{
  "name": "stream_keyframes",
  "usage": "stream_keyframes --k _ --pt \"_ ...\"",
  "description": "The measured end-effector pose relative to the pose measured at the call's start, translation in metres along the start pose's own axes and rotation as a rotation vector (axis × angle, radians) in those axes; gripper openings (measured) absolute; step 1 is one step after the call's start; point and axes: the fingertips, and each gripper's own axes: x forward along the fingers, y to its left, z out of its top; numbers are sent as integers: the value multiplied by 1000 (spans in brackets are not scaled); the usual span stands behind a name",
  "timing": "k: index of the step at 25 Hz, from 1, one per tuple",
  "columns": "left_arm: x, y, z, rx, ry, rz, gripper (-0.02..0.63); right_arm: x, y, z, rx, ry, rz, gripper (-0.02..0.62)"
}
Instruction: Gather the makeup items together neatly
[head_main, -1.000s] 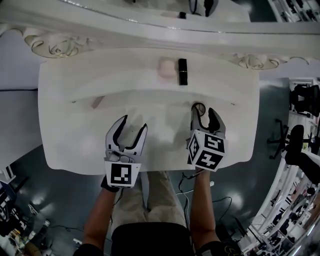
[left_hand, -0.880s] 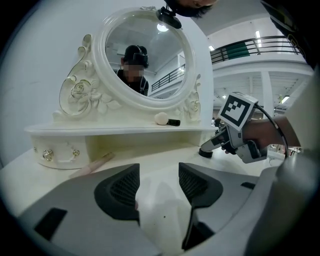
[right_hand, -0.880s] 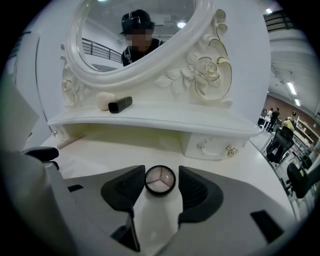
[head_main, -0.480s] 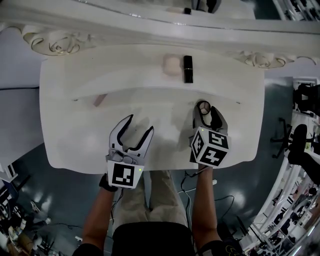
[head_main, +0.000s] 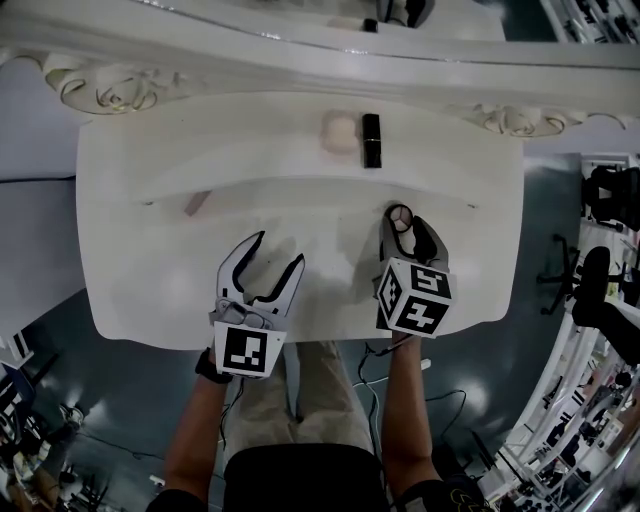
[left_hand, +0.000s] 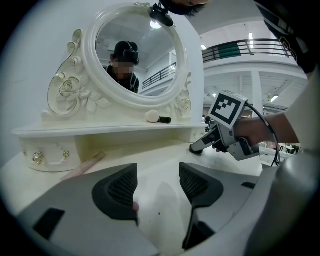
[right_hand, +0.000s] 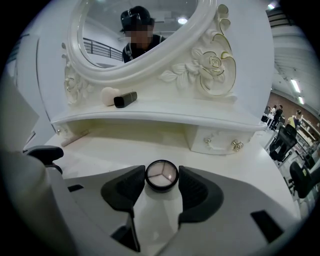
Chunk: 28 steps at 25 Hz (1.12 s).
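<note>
A round black compact (right_hand: 161, 176) with pale powder sits between the pads of my right gripper (right_hand: 161, 181). The jaws are closing and both pads press its rim. In the head view the compact (head_main: 400, 217) is over the right half of the dressing table (head_main: 150, 290). My left gripper (head_main: 277, 251) stands open over the table's front middle, with nothing between its fingers (left_hand: 119, 190). On the raised shelf (head_main: 250, 150) lie a pale makeup sponge (head_main: 338, 132) and a black tube (head_main: 371, 140), side by side. A pink stick (head_main: 196, 203) lies at the left under the shelf.
An ornate oval mirror (left_hand: 135, 55) rises behind the shelf. Small drawers with knobs (right_hand: 220, 142) sit under the shelf at each end. The table's front edge is just behind both grippers. Office chairs (head_main: 600, 290) stand on the floor to the right.
Both grippers have drifted only slightly. The right one keeps the compact between its pads, and the left one stays open.
</note>
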Motion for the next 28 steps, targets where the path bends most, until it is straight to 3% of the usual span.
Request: stream_keyframes --k 9,19,28 --pt "-1 1 0 -20 -7 14 261 -29 18 16 -36 -24 70 225" --pt "0 1 1 -30 -9 26 279 -53 24 65 -115 -99 114 225" --pt "-1 3 2 -30 -15 31 287 -33 27 121 -170 -170 137 225"
